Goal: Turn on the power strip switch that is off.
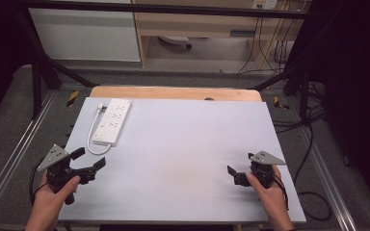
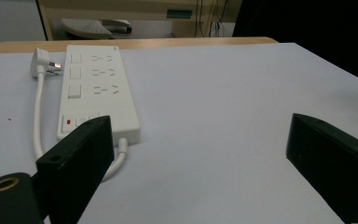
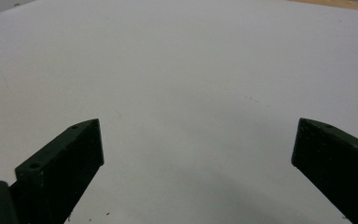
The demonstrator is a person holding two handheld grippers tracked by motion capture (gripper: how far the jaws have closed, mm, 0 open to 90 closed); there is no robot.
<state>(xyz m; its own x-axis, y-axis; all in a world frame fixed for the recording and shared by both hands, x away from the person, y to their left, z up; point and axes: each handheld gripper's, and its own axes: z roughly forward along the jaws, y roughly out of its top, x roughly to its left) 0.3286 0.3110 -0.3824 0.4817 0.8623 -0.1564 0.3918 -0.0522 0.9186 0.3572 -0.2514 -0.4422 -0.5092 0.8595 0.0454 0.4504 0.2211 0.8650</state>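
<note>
A white power strip point(image 1: 112, 121) lies flat at the far left of the pale counter point(image 1: 183, 159), its cord point(image 1: 93, 139) looping back beside it to a plug point(image 1: 99, 105) resting near its far end. The left gripper point(image 1: 90, 163) hovers just short of the strip's near end with its jaws spread wide and empty; in the left gripper view the strip point(image 2: 98, 91) sits ahead and slightly to the left between the jaws. The right gripper point(image 1: 240, 169) waits well apart at the near right, jaws likewise released over bare counter. The step in hand looks like the approach to the strip. To do it well, bring the left gripper forward low and square to the strip's long edges (the cord curls close to the near corner, so avoid pinching it), centre the body between the jaws, then close across its narrow width.
</note>
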